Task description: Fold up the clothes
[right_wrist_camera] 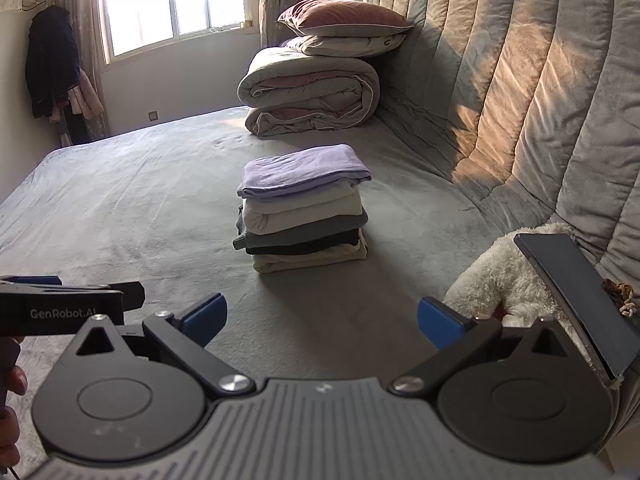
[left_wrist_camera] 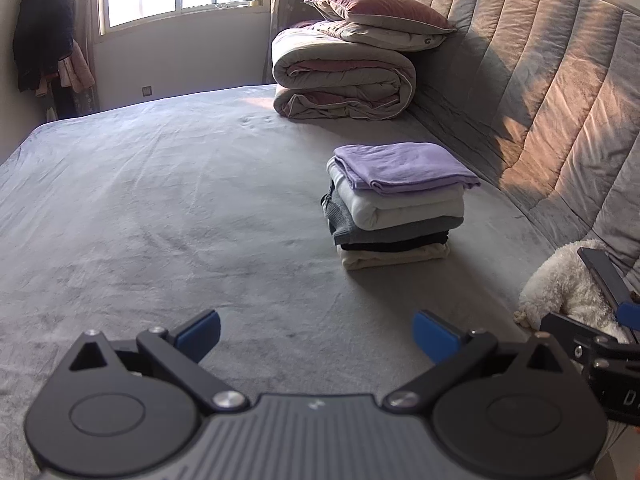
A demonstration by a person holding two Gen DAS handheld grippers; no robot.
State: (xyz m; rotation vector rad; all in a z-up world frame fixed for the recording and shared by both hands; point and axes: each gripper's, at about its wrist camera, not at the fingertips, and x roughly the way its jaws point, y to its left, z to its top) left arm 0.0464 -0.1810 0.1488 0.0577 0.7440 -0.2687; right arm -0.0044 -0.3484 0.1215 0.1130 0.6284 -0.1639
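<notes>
Left wrist view: left gripper (left_wrist_camera: 316, 336) spread wide, grasping nothing, above grey bed (left_wrist_camera: 160, 200); folded clothes stack (left_wrist_camera: 394, 204) ahead, well apart.

Right wrist view: right gripper (right_wrist_camera: 322, 320) likewise splayed, empty; stack (right_wrist_camera: 304, 208) straight ahead.

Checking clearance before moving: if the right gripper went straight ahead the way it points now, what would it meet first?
Probably the stack of folded clothes: the open right gripper points at it over bare bed cover. Depth is unclear, so a low path might touch the cover first.
</notes>
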